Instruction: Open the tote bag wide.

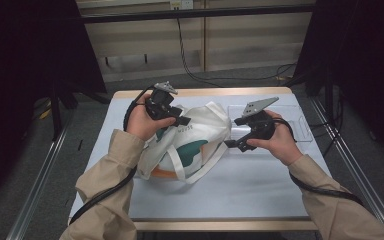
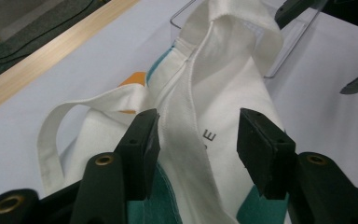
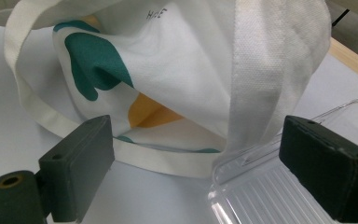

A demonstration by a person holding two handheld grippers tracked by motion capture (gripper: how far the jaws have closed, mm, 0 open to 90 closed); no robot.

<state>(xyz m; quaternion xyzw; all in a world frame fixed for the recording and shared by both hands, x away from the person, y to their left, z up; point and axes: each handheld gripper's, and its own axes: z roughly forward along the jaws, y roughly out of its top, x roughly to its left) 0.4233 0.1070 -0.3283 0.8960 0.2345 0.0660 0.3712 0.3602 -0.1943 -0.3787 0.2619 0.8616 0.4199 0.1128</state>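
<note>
Tote bag [image 1: 192, 142] lengthwise toward clear tray [image 1: 300, 125]

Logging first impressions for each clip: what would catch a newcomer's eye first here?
A crumpled white tote bag with teal and orange patches lies mid-table. The left gripper has bag fabric between its half-closed jaws. The right gripper stands open at the bag's right edge, over a clear plastic tray.
</note>
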